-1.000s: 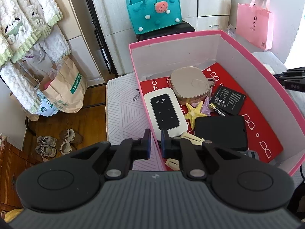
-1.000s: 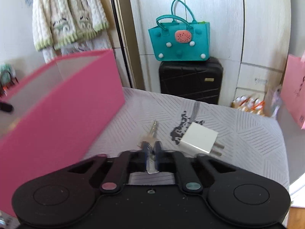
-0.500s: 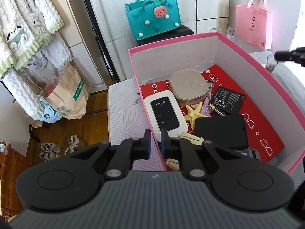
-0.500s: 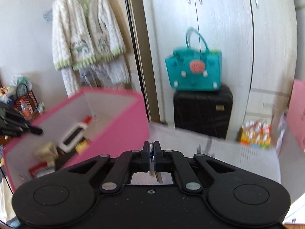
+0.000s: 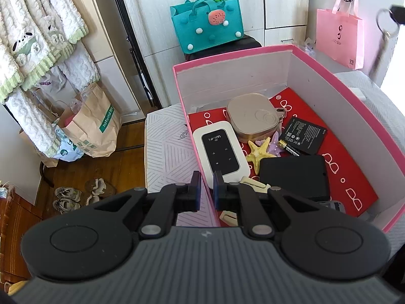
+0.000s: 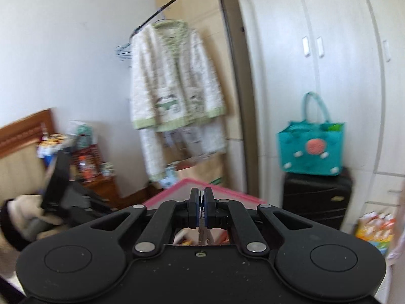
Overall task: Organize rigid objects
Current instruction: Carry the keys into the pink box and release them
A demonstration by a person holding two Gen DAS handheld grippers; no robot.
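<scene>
A pink box (image 5: pixel 364 106) with a red floor holds a white Wi-Fi router (image 5: pixel 220 149), a gold square case (image 5: pixel 253 119), a yellow starfish (image 5: pixel 259 152), a black battery (image 5: pixel 305 135) and a black pad (image 5: pixel 295 174). My left gripper (image 5: pixel 204 190) is shut on the box's near wall. My right gripper (image 6: pixel 201 207) is shut on a key (image 6: pixel 202 234) that hangs below its fingers, high above the box (image 6: pixel 202 187). In the left wrist view the key and its ring (image 5: pixel 382 38) hang blurred at the top right.
A teal bag (image 5: pixel 207 22) sits on a black suitcase (image 6: pixel 316 200) by the wardrobe. A pink bag (image 5: pixel 340 38) hangs at the right. Cardigans (image 5: pixel 30 45) hang at the left over paper bags (image 5: pixel 93 126) and shoes (image 5: pixel 76 195) on the floor.
My right gripper has lifted the key off the bed and carried it up and left, over the pink box. The left gripper has stayed clamped on the box wall.
</scene>
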